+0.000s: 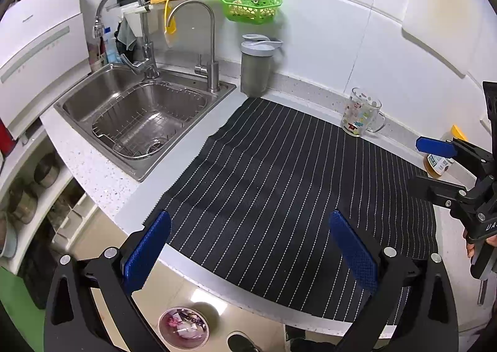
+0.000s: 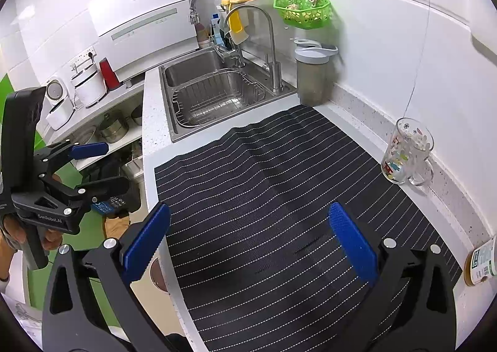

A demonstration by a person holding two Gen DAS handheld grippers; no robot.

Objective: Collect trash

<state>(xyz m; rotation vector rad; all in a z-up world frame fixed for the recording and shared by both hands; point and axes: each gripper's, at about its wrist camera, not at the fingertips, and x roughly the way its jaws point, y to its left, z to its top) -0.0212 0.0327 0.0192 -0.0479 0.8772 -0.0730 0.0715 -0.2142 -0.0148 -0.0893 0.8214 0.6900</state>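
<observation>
Through the left wrist camera we see our left gripper [image 1: 248,246] spread wide with nothing between its ribbed blue pads [image 1: 146,254]. Ahead of it and under the far pad lies a mat [image 1: 279,172], dark woven cloth with thin white stripes, rippled near its far edge. Beyond the near pad sits a brushed steel sink [image 1: 141,117] holding a wire basket [image 1: 149,125]. Straight ahead stands a grey lidded jug [image 1: 255,68], and a green perforated basket [image 1: 250,7] hangs on the wall above it. Ahead to the right is a clear printed mug [image 1: 362,113]. At the right edge our right gripper [image 1: 435,165] is cut off; behind it a jar [image 1: 438,162] is mostly hidden. Below the near pad, on the floor, a round bin [image 1: 183,327] holds crumpled scraps, blurred.

Through the right wrist camera our right gripper [image 2: 248,243] is likewise wide open and empty above the mat [image 2: 273,181]. Sink [image 2: 214,94], jug [image 2: 312,72] and green basket [image 2: 304,10] lie ahead, the mug [image 2: 405,150] ahead to the right. The jar [image 2: 480,262] is cut off at the right edge. To the left, our left gripper [image 2: 102,165] is held open off the counter; the bin [image 2: 157,274] peeks out behind our near pad, mostly hidden
</observation>
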